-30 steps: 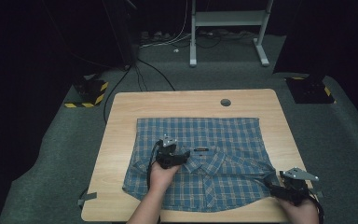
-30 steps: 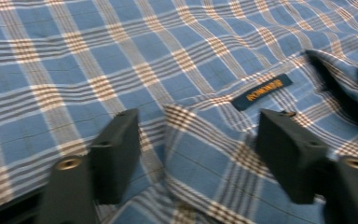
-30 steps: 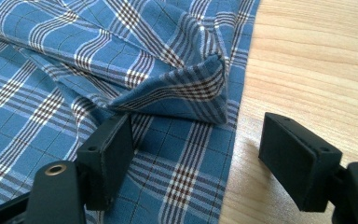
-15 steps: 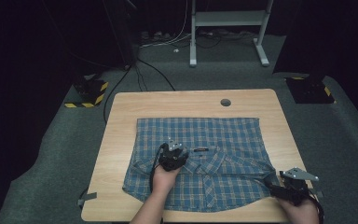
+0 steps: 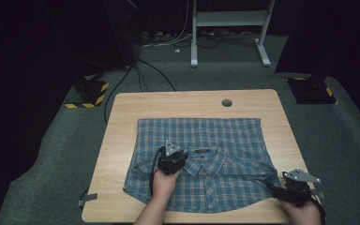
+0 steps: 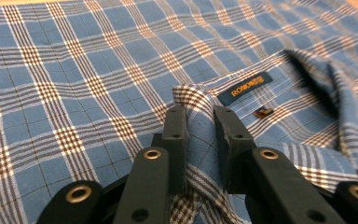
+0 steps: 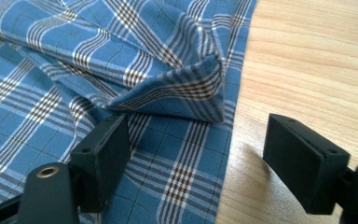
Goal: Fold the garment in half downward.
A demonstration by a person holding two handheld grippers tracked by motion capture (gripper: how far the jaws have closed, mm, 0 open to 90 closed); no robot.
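1. The left gripper (image 5: 172,158) has just been closing, and its jaws now pinch a raised fold of the plaid shirt (image 5: 201,140) between their pads; in the left gripper view the cloth bunches up between the two black jaws (image 6: 200,126).
2. That pinch sits at the shirt's collar, just beside the dark neck label (image 6: 244,87) with orange lettering, near the middle of the table (image 5: 122,122).
3. The left hand (image 5: 164,183) comes in from the table's near edge and rests over the shirt's lower part.
4. The right gripper (image 5: 288,185) has its jaws standing wide apart, gripping nothing; they have just opened a little further. One jaw lies over the cloth, the other over bare wood, astride the shirt's edge.
5. Just ahead of those open jaws lies a folded sleeve cuff (image 7: 196,88), doubled back on the shirt by the table's near right corner.
6. The shirt lies spread flat across the table's middle, collar toward the near edge, hem toward the far edge.
7. A round cable hole (image 5: 226,102) sits near the far edge, well apart from the shirt.
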